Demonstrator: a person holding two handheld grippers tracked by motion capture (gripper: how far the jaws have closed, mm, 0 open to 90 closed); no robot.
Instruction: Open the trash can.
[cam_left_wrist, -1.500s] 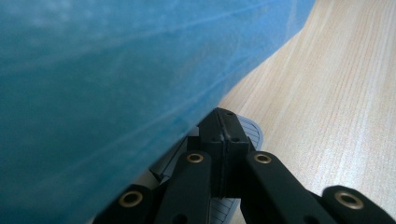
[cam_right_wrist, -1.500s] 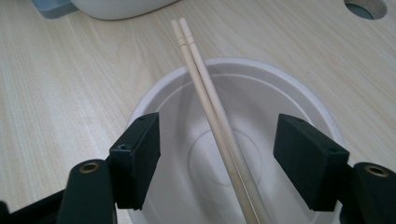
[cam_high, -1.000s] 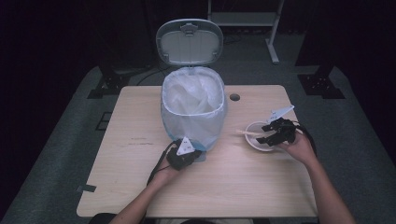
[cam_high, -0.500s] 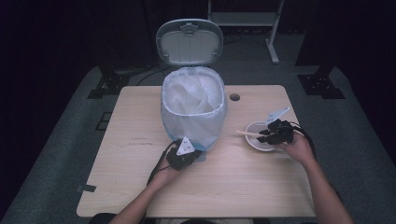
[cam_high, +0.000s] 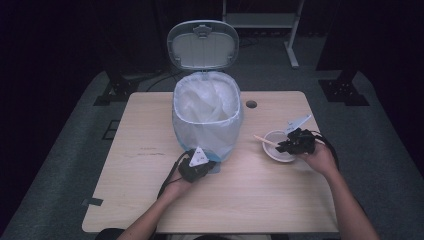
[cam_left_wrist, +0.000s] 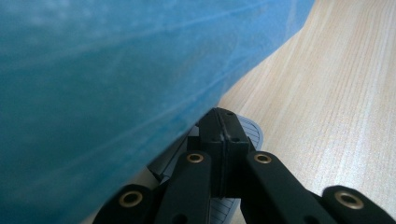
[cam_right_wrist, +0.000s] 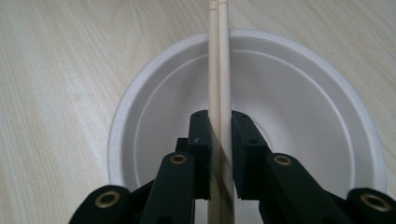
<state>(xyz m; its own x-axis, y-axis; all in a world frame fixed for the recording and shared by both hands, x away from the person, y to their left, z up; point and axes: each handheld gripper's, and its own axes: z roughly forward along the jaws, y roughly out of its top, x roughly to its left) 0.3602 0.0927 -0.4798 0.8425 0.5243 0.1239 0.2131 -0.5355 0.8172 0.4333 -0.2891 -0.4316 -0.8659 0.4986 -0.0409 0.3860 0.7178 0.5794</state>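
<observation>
Near the front of the pale wooden counter (cam_high: 150, 200), the left tongs (cam_left_wrist: 224, 135) are closed, with nothing between the jaws, and they press on the grey ribbed pedal (cam_left_wrist: 252, 133) at the foot of the blue bin with a white liner (cam_high: 207, 117). Its grey lid (cam_high: 202, 45) stands open. Toward the right edge, the right tongs (cam_right_wrist: 219, 140) grip a pair of pale wooden chopsticks (cam_right_wrist: 218, 60) over the white paper bowl (cam_right_wrist: 299, 93). I judge that the grasp is done; carrying the chopsticks to the bin is left.
</observation>
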